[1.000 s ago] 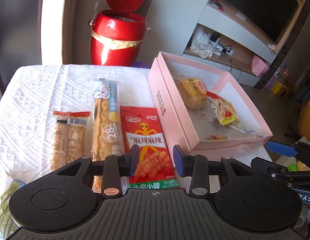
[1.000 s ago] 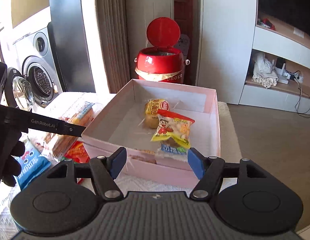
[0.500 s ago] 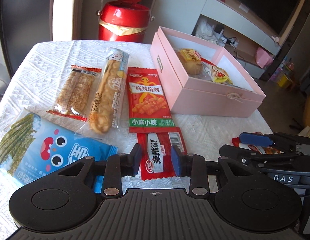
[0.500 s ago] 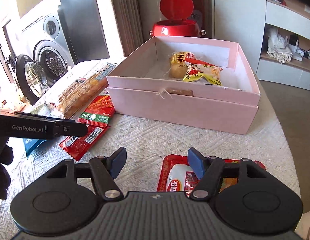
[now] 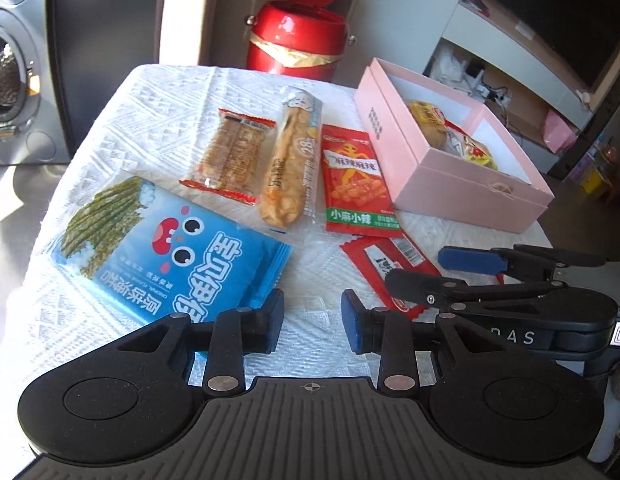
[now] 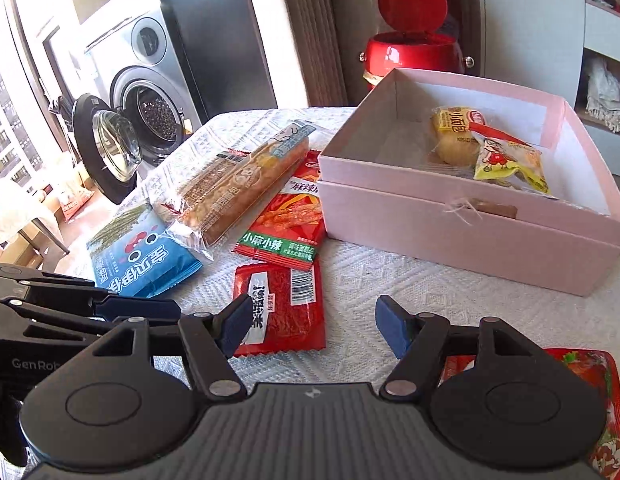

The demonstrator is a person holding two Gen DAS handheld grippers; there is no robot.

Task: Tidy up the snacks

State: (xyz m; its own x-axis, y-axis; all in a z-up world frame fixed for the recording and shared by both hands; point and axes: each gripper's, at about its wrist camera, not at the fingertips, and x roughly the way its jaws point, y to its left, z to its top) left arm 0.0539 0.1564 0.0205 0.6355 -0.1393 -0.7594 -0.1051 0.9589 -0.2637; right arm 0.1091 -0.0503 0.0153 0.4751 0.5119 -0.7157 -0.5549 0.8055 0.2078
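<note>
Ahead and to the right of my right gripper sits the pink box, already holding a small bread pack and a yellow snack bag. Left of my left gripper lies the blue seaweed-roll bag; further ahead lie the long bread stick and red spicy-strip packet. The small red packet lies just ahead of my right gripper. Both grippers are released and empty. I judge this the selection step: next, descend, straddle that packet, clamp.

bright sunlight from left | window glare | fisheye edges | sharp
</note>
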